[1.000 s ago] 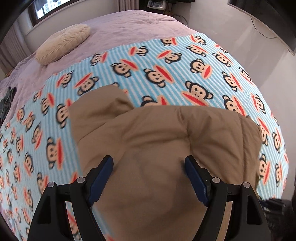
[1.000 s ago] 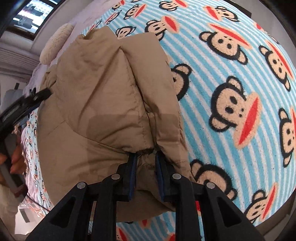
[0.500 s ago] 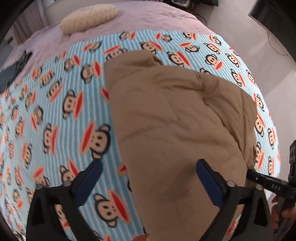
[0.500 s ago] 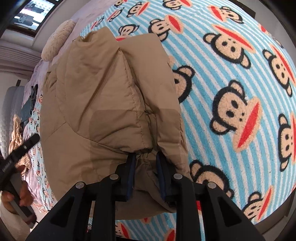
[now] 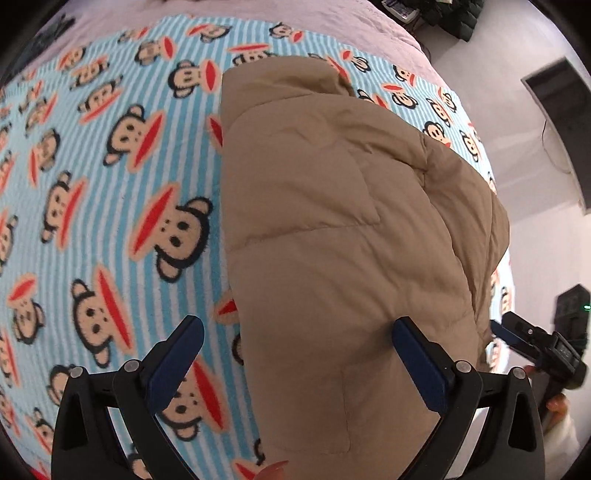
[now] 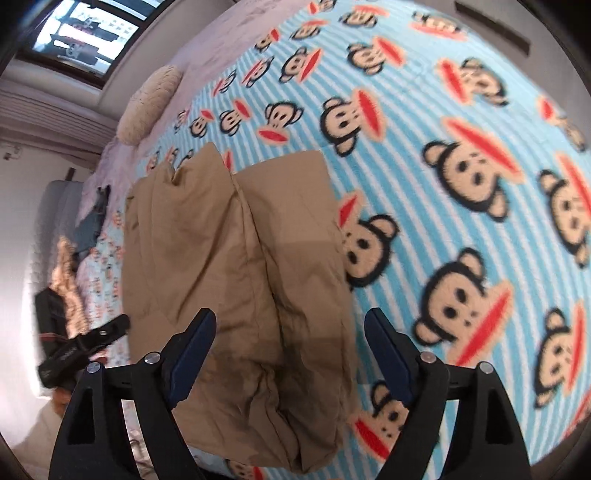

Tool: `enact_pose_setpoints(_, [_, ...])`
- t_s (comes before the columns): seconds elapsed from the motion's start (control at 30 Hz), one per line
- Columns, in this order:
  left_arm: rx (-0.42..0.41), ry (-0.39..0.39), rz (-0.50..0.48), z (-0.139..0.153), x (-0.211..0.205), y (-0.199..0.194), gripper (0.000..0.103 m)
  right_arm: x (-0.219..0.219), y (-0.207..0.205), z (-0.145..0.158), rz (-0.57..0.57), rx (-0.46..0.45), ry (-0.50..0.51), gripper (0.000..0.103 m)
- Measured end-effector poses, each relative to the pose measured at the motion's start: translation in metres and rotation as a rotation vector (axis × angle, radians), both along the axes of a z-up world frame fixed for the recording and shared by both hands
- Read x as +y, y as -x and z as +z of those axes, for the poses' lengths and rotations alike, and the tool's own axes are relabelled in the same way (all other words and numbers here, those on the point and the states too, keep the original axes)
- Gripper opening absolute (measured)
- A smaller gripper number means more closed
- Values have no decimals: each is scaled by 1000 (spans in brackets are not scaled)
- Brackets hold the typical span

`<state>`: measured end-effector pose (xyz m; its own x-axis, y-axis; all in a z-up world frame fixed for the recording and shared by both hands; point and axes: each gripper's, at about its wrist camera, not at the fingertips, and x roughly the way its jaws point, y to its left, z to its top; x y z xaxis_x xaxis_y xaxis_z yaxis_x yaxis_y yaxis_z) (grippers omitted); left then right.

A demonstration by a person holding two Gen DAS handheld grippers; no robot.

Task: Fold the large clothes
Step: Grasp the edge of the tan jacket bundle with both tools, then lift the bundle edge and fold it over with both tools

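A tan padded jacket (image 5: 340,229) lies folded into a thick bundle on the monkey-print blanket (image 5: 110,184). My left gripper (image 5: 295,343) hangs open above the bundle's near left edge; nothing is pressed between its blue pads (image 5: 177,354). My right gripper (image 6: 291,332) hovers over the other end of the jacket (image 6: 236,258), its jaws opening; the fabric lies below them and the pads (image 6: 384,339) stand clear of it. Each gripper shows in the other's view: the right gripper (image 5: 535,347) at the far right, the left gripper (image 6: 81,347) at the far left.
The blanket (image 6: 443,184) covers a bed with a lilac sheet (image 5: 332,18). A cream pillow (image 6: 151,103) lies near the window (image 6: 81,33). Dark clothes (image 6: 92,221) and a fluffy beige garment (image 6: 68,280) lie along one side. White floor (image 5: 535,166) lies beyond the bed's edge.
My right gripper has let go of the jacket's gathered edge and drawn back, its jaws now wide. My left gripper has swung round to the bundle's left edge and opened a little wider.
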<state>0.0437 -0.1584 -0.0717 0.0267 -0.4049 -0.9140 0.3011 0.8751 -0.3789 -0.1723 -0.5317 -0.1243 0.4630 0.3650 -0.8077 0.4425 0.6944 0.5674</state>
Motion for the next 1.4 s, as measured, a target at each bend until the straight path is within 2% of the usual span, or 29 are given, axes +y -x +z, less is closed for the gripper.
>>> enact_pose_setpoints(0.1, [56, 61, 6, -8, 5, -5, 102, -6, -8, -12, 16, -2, -61, 90])
enact_pose_setpoints(0.27, [148, 182, 2, -21, 12, -12, 102, -8, -17, -23, 42, -9, -91, 91])
enact_pose_setpoints(0.3, [162, 204, 3, -23, 14, -13, 102, -8, -18, -25, 52, -9, -100, 93])
enact_pose_setpoints(0.33, [177, 229, 0, -26, 16, -14, 102, -7, -21, -28, 63, -7, -107, 102])
enact_pose_setpoints(0.43, [217, 289, -10, -32, 19, -17, 102, -1, -29, -36, 99, 9, -122, 103])
enact_pose_setpoints(0.67, [296, 353, -30, -60, 24, -25, 102, 1, -51, -68, 152, 59, -178, 103])
enact_pose_setpoints(0.9, [347, 405, -22, -91, 12, -40, 103, 3, -83, -100, 187, 39, -362, 103])
enact_pose_setpoints(1.0, [371, 416, -13, -103, 3, -41, 103, 8, -93, -108, 185, 50, -385, 103])
enact_pose_setpoints(1.17, [357, 409, -20, -98, -4, -38, 102, 11, -97, -113, 144, 92, -407, 103])
enact_pose_setpoints(1.2, [341, 406, -25, -92, -6, -37, 100, 10, -96, -113, 131, 98, -426, 102])
enact_pose_setpoints(1.27, [311, 409, -27, -81, -5, -35, 95, 11, -93, -111, 114, 72, -470, 85])
enact_pose_setpoints(1.3, [304, 414, -25, -79, -2, -33, 91, 11, -91, -109, 109, 58, -479, 81])
enact_pose_setpoints(1.37, [282, 429, -23, -70, 3, -33, 88, 13, -88, -101, 107, 29, -481, 67])
enact_pose_setpoints(1.4, [270, 435, -27, -66, 7, -33, 88, 16, -88, -96, 107, 13, -480, 63])
